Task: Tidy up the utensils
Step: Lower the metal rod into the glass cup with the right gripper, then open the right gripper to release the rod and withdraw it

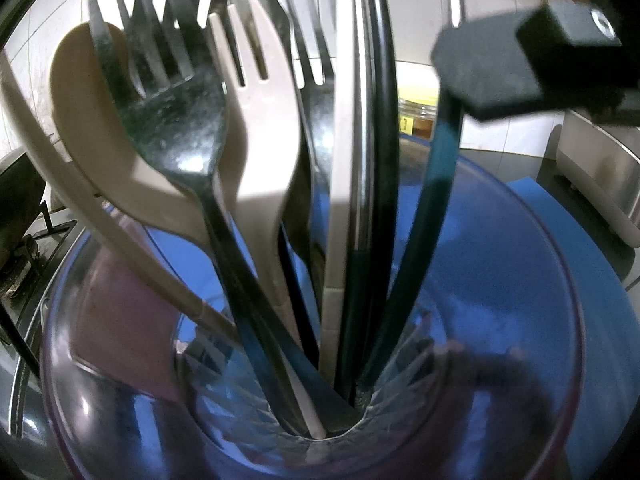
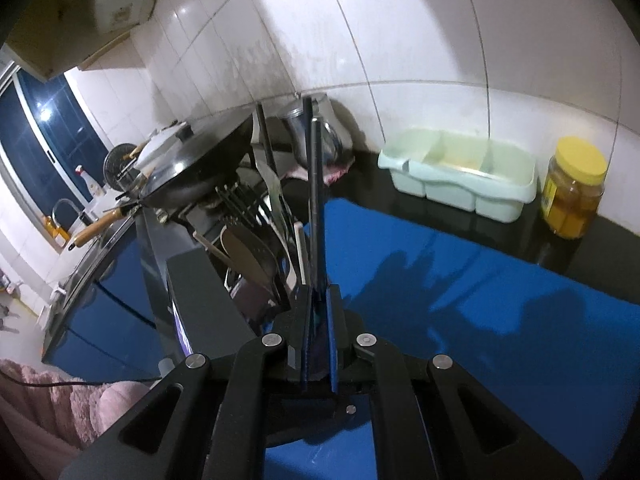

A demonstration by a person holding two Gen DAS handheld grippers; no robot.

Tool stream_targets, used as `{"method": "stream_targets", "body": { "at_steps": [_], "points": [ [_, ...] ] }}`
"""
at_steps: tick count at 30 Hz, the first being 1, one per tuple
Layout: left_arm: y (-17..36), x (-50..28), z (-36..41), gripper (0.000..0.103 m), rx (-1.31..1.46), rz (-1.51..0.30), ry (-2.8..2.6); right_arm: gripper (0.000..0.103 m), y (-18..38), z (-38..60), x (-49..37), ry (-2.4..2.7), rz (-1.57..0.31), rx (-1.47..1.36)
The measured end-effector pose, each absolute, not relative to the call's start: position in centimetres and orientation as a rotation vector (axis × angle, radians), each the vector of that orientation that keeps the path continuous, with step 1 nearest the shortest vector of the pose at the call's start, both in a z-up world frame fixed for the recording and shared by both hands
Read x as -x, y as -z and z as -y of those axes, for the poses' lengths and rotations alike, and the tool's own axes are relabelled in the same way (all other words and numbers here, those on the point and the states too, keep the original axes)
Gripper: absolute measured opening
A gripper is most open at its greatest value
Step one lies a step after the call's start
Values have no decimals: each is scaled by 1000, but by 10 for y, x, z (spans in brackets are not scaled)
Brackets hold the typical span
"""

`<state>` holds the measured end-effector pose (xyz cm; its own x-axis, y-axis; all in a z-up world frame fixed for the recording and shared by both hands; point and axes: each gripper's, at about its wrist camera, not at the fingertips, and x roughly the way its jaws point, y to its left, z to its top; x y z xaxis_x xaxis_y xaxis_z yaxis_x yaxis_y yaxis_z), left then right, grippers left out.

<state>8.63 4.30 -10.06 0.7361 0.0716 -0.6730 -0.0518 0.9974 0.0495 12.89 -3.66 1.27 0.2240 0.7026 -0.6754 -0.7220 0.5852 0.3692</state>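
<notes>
Fig.: seating a chopstick in the holder, L and R wrist views.

The R gripper [image 2: 318, 312] had its fingers pinched narrow on a black chopstick [image 2: 314, 184], gripped near its upper end. The stick ran down among the other cutlery into the glass tumbler [image 1: 540, 320], and its lower end looked close to the base. The tumbler stood at the edge of the blue mat [image 2: 480, 280] on the dark surface [image 2: 400, 208]. It already held a steel fork [image 1: 172, 120], a beige plastic fork [image 1: 264, 140], a beige spoon [image 1: 80, 100] and more.

The L gripper [image 2: 208, 300] sat right against the tumbler. Its fingers were not clearly in view, but I judged them closed round the glass to steady it. A pale green divided caddy [image 2: 460, 176] stood well apart by the wall.

To do this step well, I judged:
- Keep the L side fixed so the glass can't tip.
- Let the stick follow the gap between handles rather than forcing it, since the bundle is crowded.
- Wait until the tip rests on the bottom, then part the R fingers only a little.
- Lift straight up and away, so the pads don't snag neighbouring tines or drag the stick back out.
</notes>
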Motion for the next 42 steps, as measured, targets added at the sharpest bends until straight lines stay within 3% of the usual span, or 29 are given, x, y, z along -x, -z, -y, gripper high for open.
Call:
{"method": "stream_targets", "body": {
  "at_steps": [5,16,35,37,42],
  "points": [
    [100,-86,-43,80,-27,-740,-67,8,-9,37,-134,-986,-957,-3],
    [100,-86,-44,80,-27,-740,-67,25,-10,42,-139,-966,-972,-33],
    [100,-86,-43,80,-27,-740,-68,26,-13,45,-139,-962,-959,-49],
    [99,-86,-44,80,-27,-740,-68,32,-13,48,-140,-957,-957,-53],
    [99,-86,-43,80,-27,-740,-68,34,-14,57,-141,-940,-946,-69]
  ]
}}
